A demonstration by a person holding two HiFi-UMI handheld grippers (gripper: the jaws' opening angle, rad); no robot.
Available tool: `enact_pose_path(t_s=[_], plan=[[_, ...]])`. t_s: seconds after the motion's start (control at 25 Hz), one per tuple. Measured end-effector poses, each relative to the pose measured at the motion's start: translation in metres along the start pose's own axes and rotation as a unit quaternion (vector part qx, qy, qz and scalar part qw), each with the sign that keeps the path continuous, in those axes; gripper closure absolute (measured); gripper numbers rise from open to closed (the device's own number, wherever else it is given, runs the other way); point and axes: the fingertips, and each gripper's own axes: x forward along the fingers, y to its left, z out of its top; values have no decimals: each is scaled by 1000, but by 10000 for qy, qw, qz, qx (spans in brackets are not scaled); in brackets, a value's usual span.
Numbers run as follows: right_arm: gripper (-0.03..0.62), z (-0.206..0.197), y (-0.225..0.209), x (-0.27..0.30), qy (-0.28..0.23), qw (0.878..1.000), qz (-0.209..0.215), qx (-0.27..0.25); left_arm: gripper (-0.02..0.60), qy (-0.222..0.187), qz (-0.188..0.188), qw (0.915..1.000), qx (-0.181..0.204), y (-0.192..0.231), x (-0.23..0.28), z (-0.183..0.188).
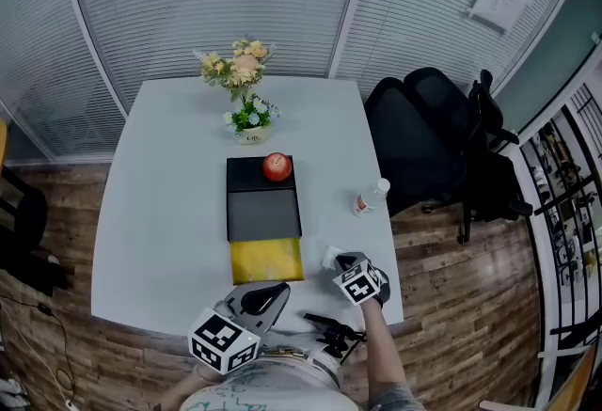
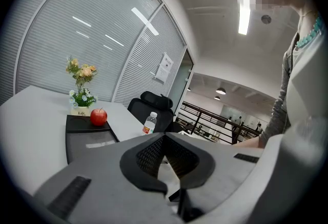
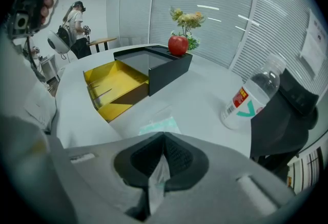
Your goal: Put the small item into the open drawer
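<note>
One packet [image 3: 160,126] | right gripper [image 3: 163,137] pinches it, long axis seemingly along jaws | left gripper [image 2: 165,136] closed

Grey left tongs [image 2: 165,136] have black ribbed pads [image 2: 147,160].

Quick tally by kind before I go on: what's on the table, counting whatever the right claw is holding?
Flower pot: 1
Apple: 1
Drawer box, yellow drawer open: 1
Water bottle: 1
Small packet, pinched in the right claw: 1
Total: 5
</note>
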Motion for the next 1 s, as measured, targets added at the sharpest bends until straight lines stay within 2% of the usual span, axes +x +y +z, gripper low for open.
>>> enact_pose_path(t_s=[0.32,0.6,1.0], plan=[[591,14,-5,-28,40,9996,-46,-269,584,41,-25,10000,-9,-1,0,-2],[591,36,-11,-57,-121,9994,-16,-328,584,16,11,10000,-8,-1,0,0],[591,68,-13,-93,-360,9968,-77,-706,584,38,40,10000,-35,3,1,-2]])
